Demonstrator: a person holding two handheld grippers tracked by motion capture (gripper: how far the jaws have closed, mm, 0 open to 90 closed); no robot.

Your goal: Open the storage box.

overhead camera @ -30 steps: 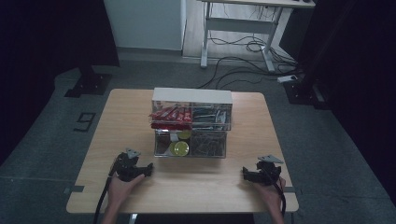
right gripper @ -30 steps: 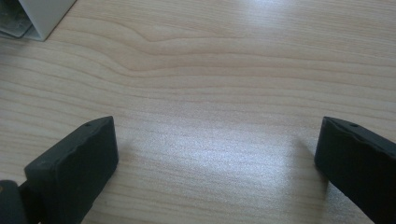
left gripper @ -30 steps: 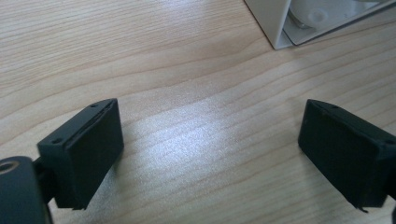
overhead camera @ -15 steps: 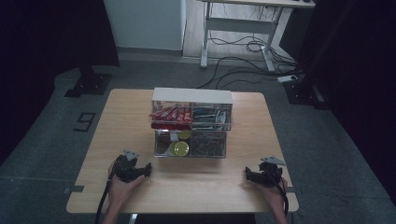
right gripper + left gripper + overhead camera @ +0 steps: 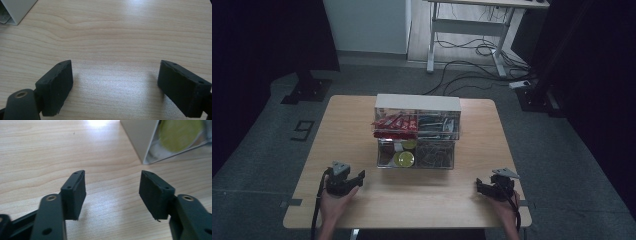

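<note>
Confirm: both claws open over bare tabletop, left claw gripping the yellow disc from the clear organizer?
Not quite. The left claw grips nothing: its jaws, just closing partway, stand apart over bare table. The yellow disc sits inside the clear organizer, as the left gripper view shows.
</note>
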